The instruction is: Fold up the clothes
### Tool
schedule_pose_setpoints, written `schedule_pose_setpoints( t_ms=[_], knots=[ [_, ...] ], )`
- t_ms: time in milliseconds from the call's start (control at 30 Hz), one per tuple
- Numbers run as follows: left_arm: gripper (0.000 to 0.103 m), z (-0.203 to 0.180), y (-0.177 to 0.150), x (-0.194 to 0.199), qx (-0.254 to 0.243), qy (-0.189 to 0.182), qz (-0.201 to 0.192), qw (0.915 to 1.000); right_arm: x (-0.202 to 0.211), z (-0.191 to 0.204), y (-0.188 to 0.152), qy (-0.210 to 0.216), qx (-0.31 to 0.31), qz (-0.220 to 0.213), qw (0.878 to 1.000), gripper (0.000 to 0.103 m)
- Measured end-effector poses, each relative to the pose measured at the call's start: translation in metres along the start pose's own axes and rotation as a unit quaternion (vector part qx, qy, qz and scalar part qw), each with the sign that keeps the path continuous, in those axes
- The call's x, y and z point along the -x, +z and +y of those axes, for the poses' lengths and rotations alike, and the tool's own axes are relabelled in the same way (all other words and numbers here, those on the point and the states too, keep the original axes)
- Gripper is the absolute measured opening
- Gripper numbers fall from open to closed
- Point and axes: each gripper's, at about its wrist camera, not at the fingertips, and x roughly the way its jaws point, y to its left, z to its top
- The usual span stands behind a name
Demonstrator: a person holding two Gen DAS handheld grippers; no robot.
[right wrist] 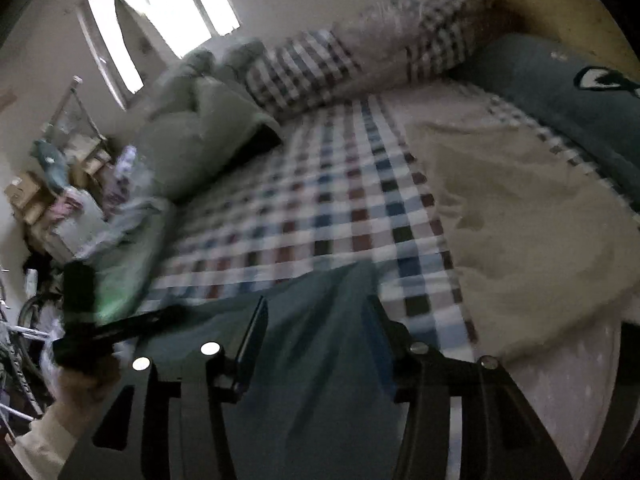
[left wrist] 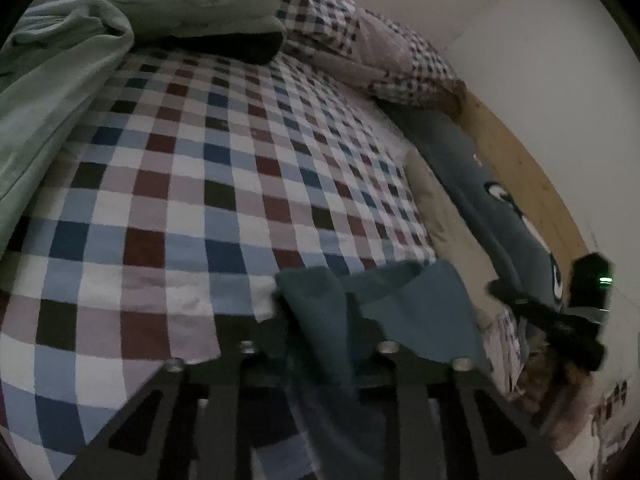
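Observation:
A teal garment [left wrist: 420, 304] hangs bunched between the fingers of my left gripper [left wrist: 320, 316], which is shut on it low over the checkered bed sheet [left wrist: 208, 184]. In the right wrist view the same teal garment [right wrist: 316, 360] runs between the fingers of my right gripper [right wrist: 320, 320], which is closed on a fold of it. The cloth stretches leftward toward the left gripper [right wrist: 100, 332], held by a hand [right wrist: 80, 388]. In the left wrist view the right gripper [left wrist: 560, 320] shows at the right edge with a green light on it.
A beige cloth [right wrist: 520, 232] lies on the bed's right side beside a long dark blue cushion [right wrist: 568, 96]. A green blanket [left wrist: 52, 92] and a checkered pillow [right wrist: 304, 68] sit at the head. Boxes and clutter [right wrist: 48, 192] stand beyond the bed under a window.

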Motion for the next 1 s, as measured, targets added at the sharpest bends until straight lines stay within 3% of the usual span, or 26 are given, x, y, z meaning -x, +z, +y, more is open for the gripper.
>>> schedule_pose_setpoints(
  t_ms=[67, 267, 300, 333, 367, 400, 500, 567, 633, 733, 867, 900, 933, 967, 1000],
  knots=[
    [0.01, 0.003, 0.0, 0.004, 0.01, -0.003, -0.016, 0.9998, -0.027, -0.011, 0.007, -0.017, -0.001, 0.025, 1.0, 0.052],
    [0.007, 0.014, -0.001, 0.014, 0.039, -0.013, -0.063, 0.9972, -0.067, -0.019, 0.007, 0.028, -0.005, 0.058, 0.998, 0.052],
    [0.006, 0.016, -0.001, 0.016, 0.044, -0.014, -0.071, 0.9964, -0.069, -0.014, 0.007, 0.03, 0.01, 0.061, 0.998, 0.048],
    [0.006, 0.017, -0.001, 0.018, 0.049, -0.016, -0.079, 0.9955, -0.07, -0.009, 0.007, 0.032, 0.027, 0.063, 0.997, 0.025],
    [0.006, 0.018, -0.002, 0.019, 0.053, -0.016, -0.087, 0.9947, -0.069, -0.002, 0.008, 0.028, 0.049, 0.058, 0.997, 0.008],
    [0.006, 0.018, -0.002, 0.02, 0.054, -0.012, -0.095, 0.994, -0.065, 0.006, 0.01, 0.022, 0.069, 0.049, 0.996, 0.002],
    [0.006, 0.021, -0.002, 0.017, 0.057, 0.008, -0.101, 0.9932, -0.048, 0.023, 0.019, 0.001, 0.103, 0.007, 0.995, 0.001],
    [0.006, 0.031, -0.002, 0.007, 0.073, 0.029, -0.087, 0.9932, -0.042, 0.027, 0.025, -0.021, 0.113, -0.02, 0.993, 0.001],
    [0.008, 0.039, -0.001, -0.001, 0.09, 0.045, -0.076, 0.992, -0.054, 0.021, 0.023, -0.037, 0.106, -0.012, 0.994, 0.001],
    [0.009, 0.042, 0.001, 0.007, 0.102, 0.077, -0.092, 0.9876, -0.073, 0.011, 0.018, -0.064, 0.096, 0.004, 0.993, 0.002],
    [0.012, 0.057, 0.005, 0.025, 0.135, 0.081, -0.106, 0.9818, -0.077, 0.003, 0.017, -0.152, 0.092, -0.003, 0.984, 0.006],
    [0.018, 0.055, 0.006, 0.031, 0.127, 0.083, -0.113, 0.982, -0.072, 0.0, 0.018, -0.158, 0.087, -0.01, 0.984, 0.013],
    [0.021, 0.051, 0.006, 0.037, 0.117, 0.086, -0.119, 0.9823, -0.067, -0.002, 0.019, -0.157, 0.08, -0.017, 0.984, 0.034],
    [0.026, 0.044, 0.006, 0.043, 0.099, 0.09, -0.124, 0.9833, -0.061, -0.002, 0.021, -0.149, 0.074, -0.027, 0.986, 0.045],
    [0.034, 0.032, 0.006, 0.048, 0.077, 0.09, -0.126, 0.9849, -0.053, -0.001, 0.022, -0.136, 0.069, -0.037, 0.988, 0.05]
  ],
)
